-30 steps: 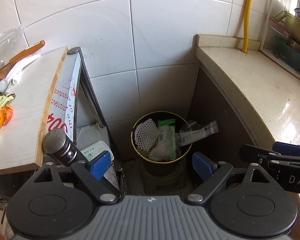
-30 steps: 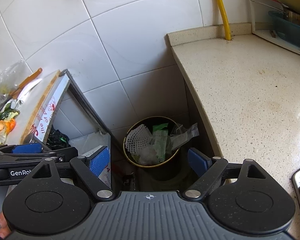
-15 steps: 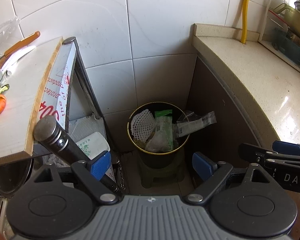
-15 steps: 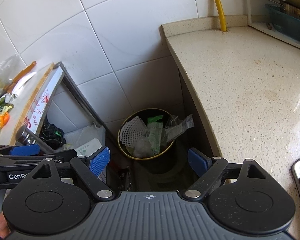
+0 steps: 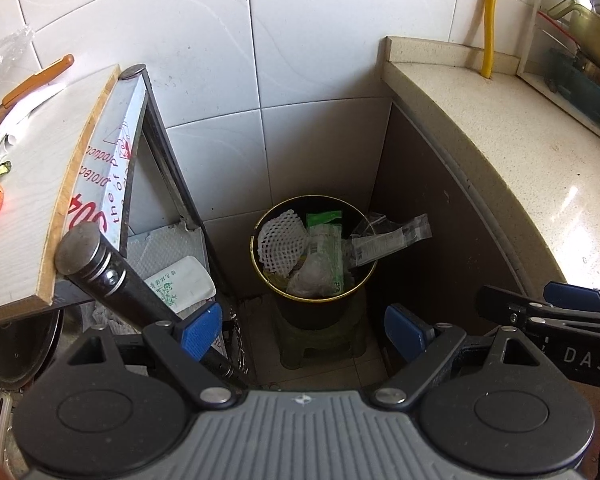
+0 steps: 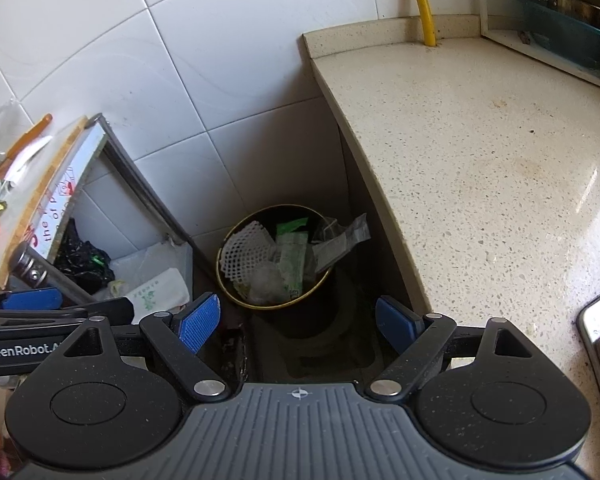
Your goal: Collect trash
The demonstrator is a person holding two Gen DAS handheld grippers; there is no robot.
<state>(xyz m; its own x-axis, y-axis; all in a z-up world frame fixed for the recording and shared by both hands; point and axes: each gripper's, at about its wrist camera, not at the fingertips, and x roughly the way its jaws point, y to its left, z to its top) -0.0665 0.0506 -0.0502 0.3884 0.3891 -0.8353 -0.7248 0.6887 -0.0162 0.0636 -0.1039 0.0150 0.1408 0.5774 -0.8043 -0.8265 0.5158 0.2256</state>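
Observation:
A black bin with a gold rim stands on a small stool on the floor, in the gap between two counters. Inside it lie a white foam net, green wrappers and a clear plastic wrapper hanging over the rim. My left gripper hovers above the bin, open and empty. My right gripper hovers beside it, likewise open with nothing between its blue pads. Each gripper shows at the edge of the other's view.
A speckled stone counter runs along the right. On the left, a wooden board carries a knife and vegetable scraps. A dark metal rod leans by the board. A tissue pack and black bag lie below.
Both views have tilted slightly downward, so the bin sits a little higher in the frame. Both grippers stay open and empty.

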